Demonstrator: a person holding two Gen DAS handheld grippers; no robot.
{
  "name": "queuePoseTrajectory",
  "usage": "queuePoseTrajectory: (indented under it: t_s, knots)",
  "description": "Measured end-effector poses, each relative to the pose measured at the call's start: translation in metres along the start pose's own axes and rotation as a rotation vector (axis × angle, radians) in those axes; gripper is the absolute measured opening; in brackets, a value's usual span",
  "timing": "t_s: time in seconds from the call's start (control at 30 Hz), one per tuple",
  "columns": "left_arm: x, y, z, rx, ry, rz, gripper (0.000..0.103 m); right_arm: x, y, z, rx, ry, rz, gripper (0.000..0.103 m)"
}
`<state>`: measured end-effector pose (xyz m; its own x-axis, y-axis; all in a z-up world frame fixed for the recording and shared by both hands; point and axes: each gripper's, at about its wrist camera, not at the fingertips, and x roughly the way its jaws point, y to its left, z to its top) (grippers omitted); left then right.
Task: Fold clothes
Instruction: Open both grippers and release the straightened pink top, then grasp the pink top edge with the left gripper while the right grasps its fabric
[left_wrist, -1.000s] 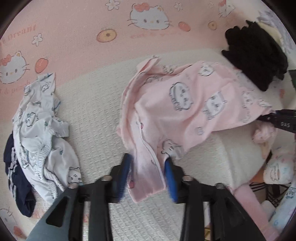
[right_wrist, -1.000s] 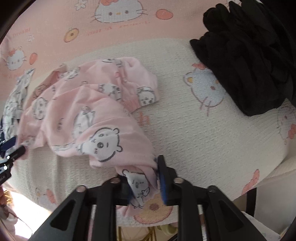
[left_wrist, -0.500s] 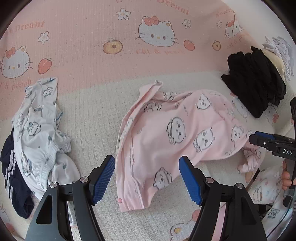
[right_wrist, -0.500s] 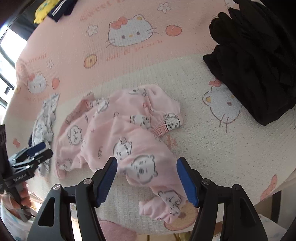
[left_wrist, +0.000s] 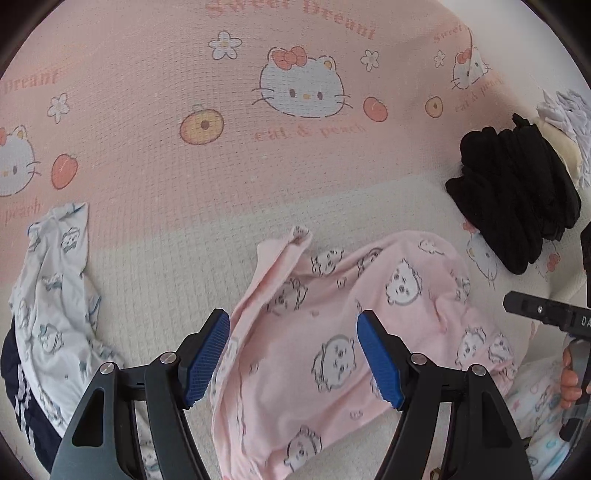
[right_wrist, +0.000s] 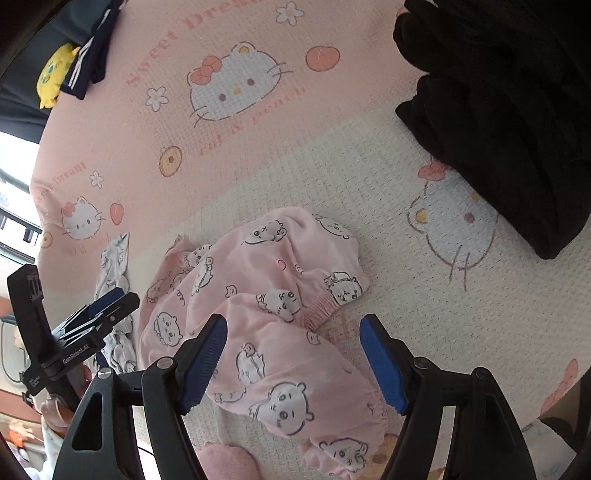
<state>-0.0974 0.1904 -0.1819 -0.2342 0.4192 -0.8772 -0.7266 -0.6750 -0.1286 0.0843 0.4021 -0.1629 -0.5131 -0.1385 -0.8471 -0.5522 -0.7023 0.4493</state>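
Pink pajama top (left_wrist: 332, 332) crumpled, long axis left-right across the blanket (left_wrist: 166, 258)

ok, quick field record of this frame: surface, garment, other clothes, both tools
surface: pink and cream cat-print blanket
garment: pink pyjama top, bear print, lying loose and creased, not folded
other clothes: black pile to its right; white printed piece to its left, over a navy item
left tool: open, above the top, gripping nothing
right tool: open, above a sleeve, gripping nothing
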Motion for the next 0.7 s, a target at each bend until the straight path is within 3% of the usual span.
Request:
queuePoseTrajectory:
  t_s: [0.37, 0.7]
  knots:
    - [0.063, 0.000, 0.035, 0.052, 0.090, 0.034, 0.070, 0.051, -0.026, 0.033, 0.124, 0.128, 0.018, 0.074]
    - [0.099, 0.011, 0.039, 0.039, 0.124, 0.054, 0.070, 0.069, -0.014, 0.044, 0.067, 0.111, 0.002, 0.074]
